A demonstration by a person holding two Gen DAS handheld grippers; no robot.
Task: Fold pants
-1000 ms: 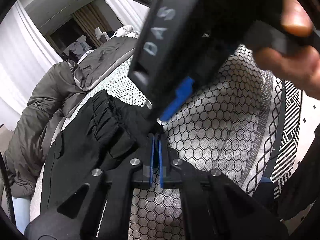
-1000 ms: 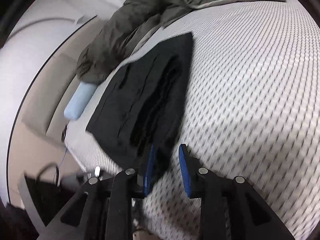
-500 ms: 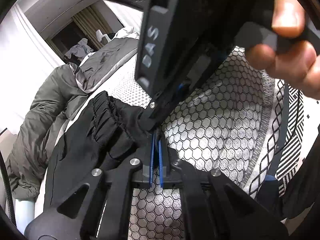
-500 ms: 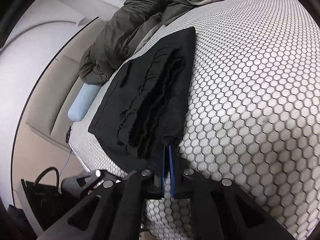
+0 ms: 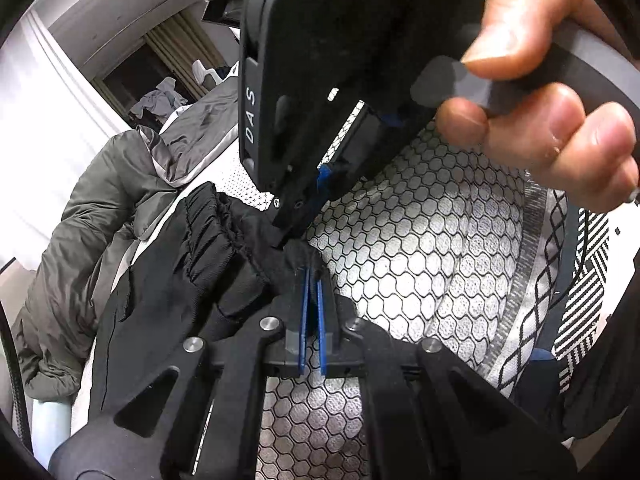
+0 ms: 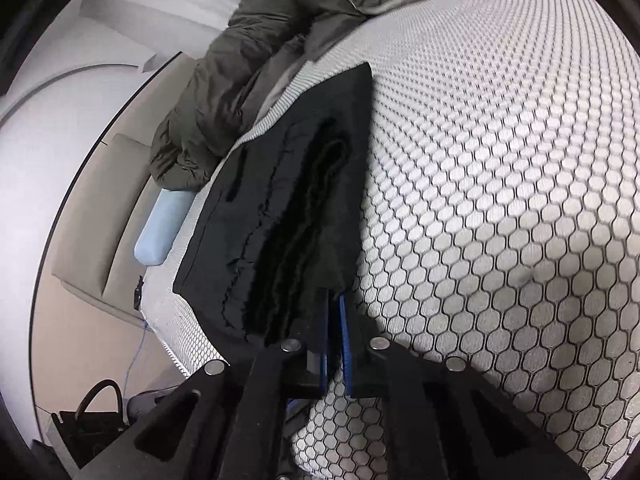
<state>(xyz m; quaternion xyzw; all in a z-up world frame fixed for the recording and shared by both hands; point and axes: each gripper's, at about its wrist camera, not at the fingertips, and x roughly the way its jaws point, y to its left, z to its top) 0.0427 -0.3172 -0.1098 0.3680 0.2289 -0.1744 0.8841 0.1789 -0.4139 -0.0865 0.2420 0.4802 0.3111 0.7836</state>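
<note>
Black pants lie folded on a bed with a white honeycomb-pattern cover. Their gathered elastic waistband faces my left gripper. My left gripper is shut on the waistband's corner. My right gripper comes down from above in the left wrist view, held by a hand, and pinches the same edge just beyond. In the right wrist view my right gripper is shut on the near corner of the pants, which stretch away along the bed's edge.
A dark olive padded jacket is heaped on the bed beyond the pants. A light blue pillow sits by the beige headboard. A black handbag stands on the floor. A black-and-white patterned rug lies beside the bed.
My right gripper closed from open onto the corner of the pants and moved in over the waistband. My left gripper stayed shut on the waistband.
</note>
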